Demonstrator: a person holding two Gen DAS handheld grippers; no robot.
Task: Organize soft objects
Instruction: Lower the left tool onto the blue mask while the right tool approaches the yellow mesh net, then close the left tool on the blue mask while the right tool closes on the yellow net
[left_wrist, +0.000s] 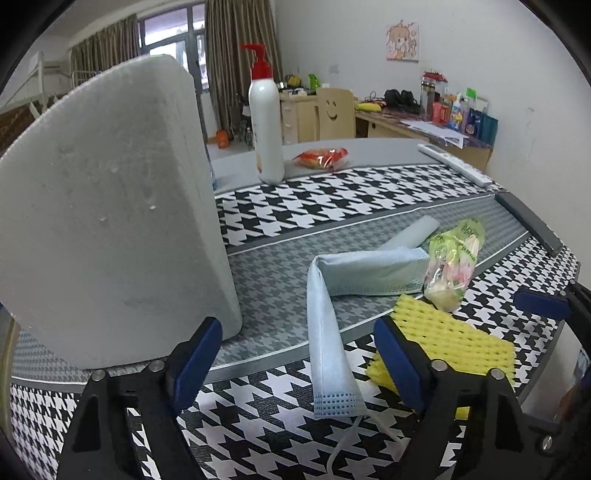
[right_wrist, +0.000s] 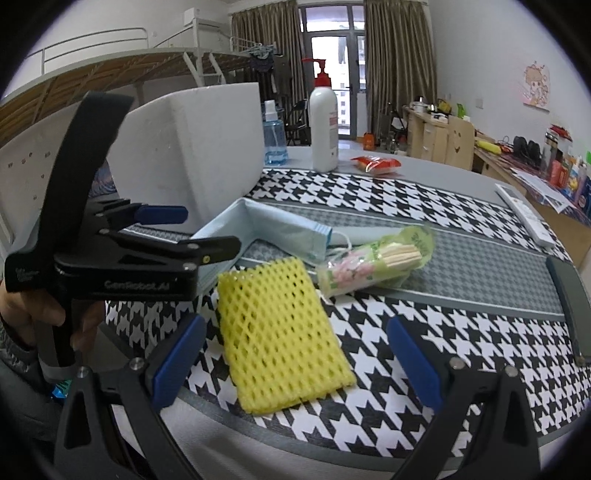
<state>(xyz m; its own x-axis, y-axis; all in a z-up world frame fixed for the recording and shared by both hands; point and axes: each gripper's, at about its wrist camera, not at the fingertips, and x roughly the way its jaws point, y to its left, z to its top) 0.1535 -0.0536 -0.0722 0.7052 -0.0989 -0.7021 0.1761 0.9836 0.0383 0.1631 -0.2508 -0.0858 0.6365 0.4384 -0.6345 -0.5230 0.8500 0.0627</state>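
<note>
white foam box stands far left on houndstooth-clothed bench, nothing seen inside | left gripper jaws wide, empty, over folded pale-blue face mask | right gripper jaws wide, empty, at yellow foam net sleeve | green-printed plastic packet just beyond | judged: sorting barely begun, all loose.

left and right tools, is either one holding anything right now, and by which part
Nothing is held. The left tool is open above the blue face mask, and the right tool is open around the yellow foam net, not clamping it.
</note>
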